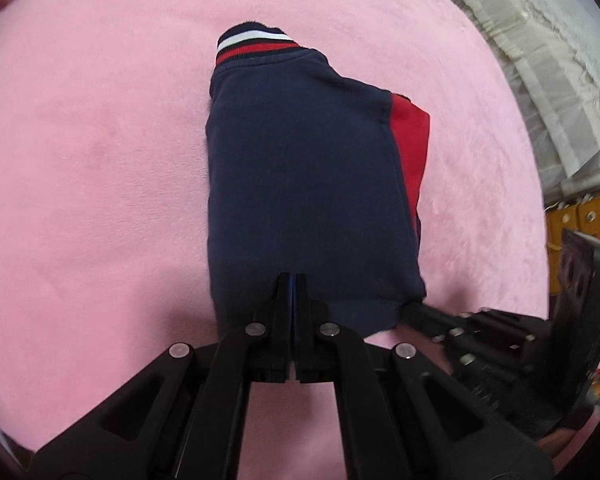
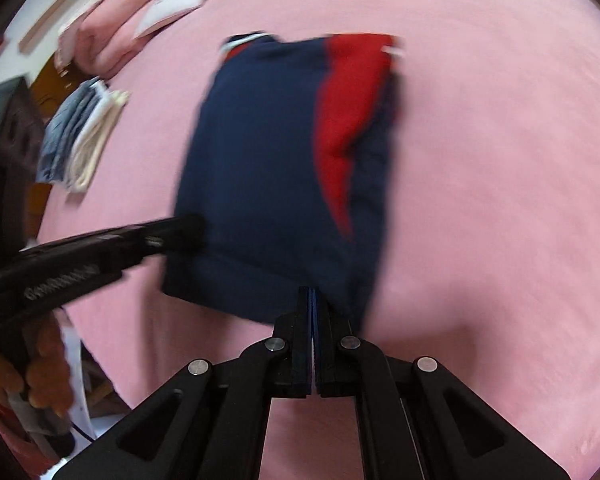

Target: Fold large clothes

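A navy garment [image 1: 300, 184] with a red panel and a red-white striped ribbed band lies folded into a narrow stack on the pink blanket [image 1: 92, 160]. My left gripper [image 1: 292, 280] is shut on its near edge. The right gripper shows at the lower right of the left wrist view [image 1: 416, 312], at the garment's near right corner. In the right wrist view the garment [image 2: 268, 168] is blurred. My right gripper [image 2: 313, 292] is shut on its near edge. The left gripper [image 2: 192, 228] reaches in from the left at the garment's near left edge.
Folded blue and white cloths [image 2: 80, 136] and pink pillows [image 2: 112, 36] lie at the far left of the bed. A white lace curtain [image 1: 540, 80] hangs to the right. Yellow boxes [image 1: 580, 216] stand beyond the bed's right edge.
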Demonstrator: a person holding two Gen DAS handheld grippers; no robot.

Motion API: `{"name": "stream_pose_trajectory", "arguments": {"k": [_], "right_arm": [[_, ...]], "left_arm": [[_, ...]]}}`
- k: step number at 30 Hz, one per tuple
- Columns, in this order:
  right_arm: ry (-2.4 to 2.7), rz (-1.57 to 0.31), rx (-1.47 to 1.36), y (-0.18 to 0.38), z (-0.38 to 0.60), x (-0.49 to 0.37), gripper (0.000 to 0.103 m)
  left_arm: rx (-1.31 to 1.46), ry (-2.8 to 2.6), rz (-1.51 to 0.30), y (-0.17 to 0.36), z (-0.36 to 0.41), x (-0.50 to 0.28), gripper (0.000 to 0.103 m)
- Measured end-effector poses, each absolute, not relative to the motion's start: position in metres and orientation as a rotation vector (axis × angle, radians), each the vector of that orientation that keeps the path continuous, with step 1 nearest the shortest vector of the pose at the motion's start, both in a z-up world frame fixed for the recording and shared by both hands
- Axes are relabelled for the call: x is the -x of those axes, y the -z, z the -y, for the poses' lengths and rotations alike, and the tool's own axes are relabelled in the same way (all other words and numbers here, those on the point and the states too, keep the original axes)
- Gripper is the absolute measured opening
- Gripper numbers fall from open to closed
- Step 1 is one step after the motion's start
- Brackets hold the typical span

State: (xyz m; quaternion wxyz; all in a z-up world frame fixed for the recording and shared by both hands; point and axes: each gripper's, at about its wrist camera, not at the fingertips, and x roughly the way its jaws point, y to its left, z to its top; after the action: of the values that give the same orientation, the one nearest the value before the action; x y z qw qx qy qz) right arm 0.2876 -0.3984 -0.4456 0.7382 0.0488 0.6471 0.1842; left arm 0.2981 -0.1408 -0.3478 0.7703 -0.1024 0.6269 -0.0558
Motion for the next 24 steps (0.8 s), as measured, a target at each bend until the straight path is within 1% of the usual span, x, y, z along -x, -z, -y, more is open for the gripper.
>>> {"name": "stream_pose_trajectory", "arguments": {"k": [4,6,8,9,10,11,12,13,14,15,16,17,19,24], "right_arm": [[-0.314,-1.427,-0.055,0.454,0.432,-0.270,0.000],[-0.304,-1.432,-0.093,0.442,0.446,-0.264,0.000],[-0.293,-1.444,-0.104,0.435,0.434,-0.267,0.004],[-0.288,-1.452,-0.095,0.429,0.435,-0.264,0.009],[-0.284,-1.455,-0.086,0.423,0.433,-0.265,0.017],[-0.283,-1.451,-0.079,0.415,0.423,-0.265,0.023],[-0.284,-1.444,-0.080,0.407,0.408,-0.266,0.038],[-0.279,-1.441,-0.081,0.390,0.369,-0.282,0.049],[-0.274,-1.438,-0.082,0.377,0.361,-0.284,0.053],[-0.268,-1.439,-0.082,0.368,0.351,-0.285,0.057],[-0.269,-1.438,-0.087,0.360,0.345,-0.286,0.059],[-0.273,-1.436,-0.094,0.347,0.342,-0.291,0.061],[-0.267,-1.425,-0.116,0.321,0.345,-0.292,0.068],[-0.287,-1.414,-0.126,0.291,0.339,-0.294,0.078]], "left_arm": [[0.111,0.002,-1.342,0.322,0.145,-0.279,0.000],[0.099,-0.022,-1.355,0.313,0.148,-0.271,0.000],[0.104,-0.048,-1.370,0.305,0.146,-0.265,0.000],[0.105,-0.066,-1.380,0.302,0.147,-0.263,0.000],[0.108,-0.079,-1.389,0.299,0.149,-0.262,0.000],[0.113,-0.087,-1.394,0.294,0.148,-0.260,0.001],[0.116,-0.091,-1.396,0.291,0.149,-0.259,0.008],[0.117,-0.094,-1.394,0.286,0.148,-0.258,0.025],[0.109,-0.107,-1.388,0.279,0.147,-0.256,0.037],[0.096,-0.126,-1.375,0.273,0.147,-0.254,0.060],[0.089,-0.137,-1.358,0.267,0.147,-0.253,0.066],[0.080,-0.145,-1.337,0.260,0.146,-0.251,0.066],[0.070,-0.153,-1.324,0.248,0.143,-0.251,0.066],[0.091,-0.153,-1.295,0.222,0.132,-0.247,0.067]]}}
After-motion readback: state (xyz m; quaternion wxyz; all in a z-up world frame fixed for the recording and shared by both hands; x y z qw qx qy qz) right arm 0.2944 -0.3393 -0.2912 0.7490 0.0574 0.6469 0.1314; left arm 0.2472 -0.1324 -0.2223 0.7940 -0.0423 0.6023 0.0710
